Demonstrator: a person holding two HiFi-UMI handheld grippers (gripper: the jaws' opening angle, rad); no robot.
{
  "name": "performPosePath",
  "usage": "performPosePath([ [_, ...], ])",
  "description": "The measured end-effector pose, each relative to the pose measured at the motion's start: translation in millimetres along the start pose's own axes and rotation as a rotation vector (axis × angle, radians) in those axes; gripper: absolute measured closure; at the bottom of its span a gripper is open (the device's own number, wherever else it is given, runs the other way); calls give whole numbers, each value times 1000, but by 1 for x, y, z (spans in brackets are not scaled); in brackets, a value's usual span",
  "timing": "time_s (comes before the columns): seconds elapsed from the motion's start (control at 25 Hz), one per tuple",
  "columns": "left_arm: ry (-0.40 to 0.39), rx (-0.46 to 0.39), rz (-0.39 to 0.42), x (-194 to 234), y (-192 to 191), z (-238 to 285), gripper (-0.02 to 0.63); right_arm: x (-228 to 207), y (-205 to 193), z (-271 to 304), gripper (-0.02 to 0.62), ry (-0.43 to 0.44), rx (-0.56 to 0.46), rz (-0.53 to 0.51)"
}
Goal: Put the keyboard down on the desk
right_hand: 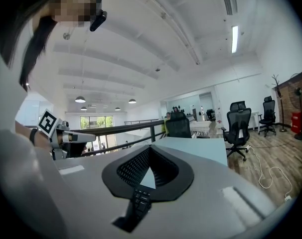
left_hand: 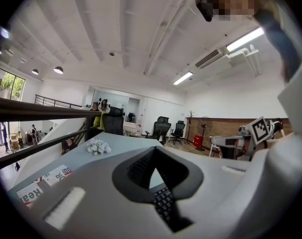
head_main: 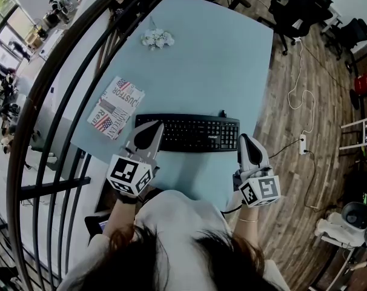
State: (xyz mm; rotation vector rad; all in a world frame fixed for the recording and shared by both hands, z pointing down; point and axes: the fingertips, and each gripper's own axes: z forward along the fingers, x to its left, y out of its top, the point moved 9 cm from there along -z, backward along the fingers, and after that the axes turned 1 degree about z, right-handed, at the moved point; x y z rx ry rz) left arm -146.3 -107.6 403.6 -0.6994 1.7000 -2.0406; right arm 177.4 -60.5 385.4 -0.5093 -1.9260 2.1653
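Black keyboard (head_main: 192, 133) lies flat on the pale blue desk (head_main: 220, 59); left gripper (head_main: 149, 130) and right gripper (head_main: 246, 144) sit closed and empty at its ends

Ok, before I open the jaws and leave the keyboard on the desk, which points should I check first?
1. Left gripper on the left end of the keyboard: ok, jaws shut on it.
2. Right gripper on the keyboard's right end: ok, jaws shut on it.
3. Keyboard over the desk, not past its edge: ok.
4. Keyboard resting fully on the desk surface: cannot tell from the head view.
5. Nothing under or against the keyboard: ok, the printed packet lies apart on the left and the white flowers are at the far side.
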Motion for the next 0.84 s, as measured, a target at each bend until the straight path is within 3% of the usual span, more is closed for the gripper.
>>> performPosePath([
  [0.84, 16, 10, 9, 7, -2, -3, 549, 2, -9, 3, 595, 38, 46, 8],
])
